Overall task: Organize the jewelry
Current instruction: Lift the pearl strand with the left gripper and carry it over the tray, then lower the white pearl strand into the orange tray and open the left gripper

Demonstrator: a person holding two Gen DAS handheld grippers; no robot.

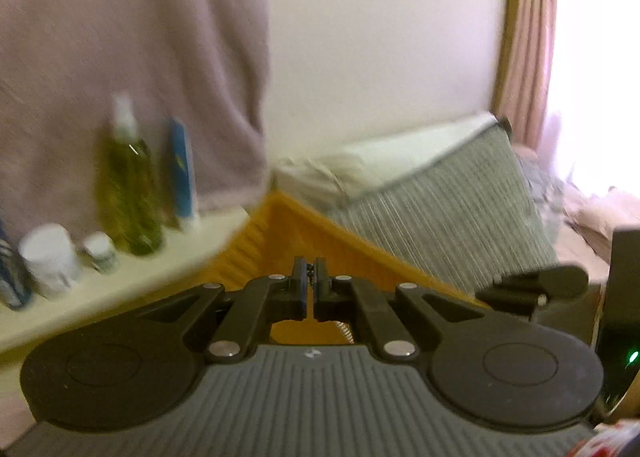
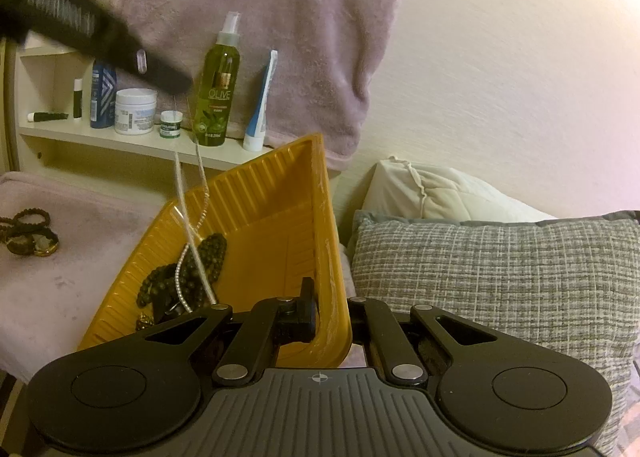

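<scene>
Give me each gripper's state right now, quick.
Left gripper: shut on a thin pearl chain dangling into the tray.
Right gripper: shut on the yellow tray rim.

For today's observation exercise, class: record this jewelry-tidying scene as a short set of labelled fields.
left hand-held gripper: shut on silver chain, lifted above tray
right hand-held gripper: shut on yellow tray rim, tray tilted
in tray: dark beaded necklaces, chain's lower end
outside tray: beaded jewelry on pink cloth
shelf behind: olive spray bottle, white jar
</scene>
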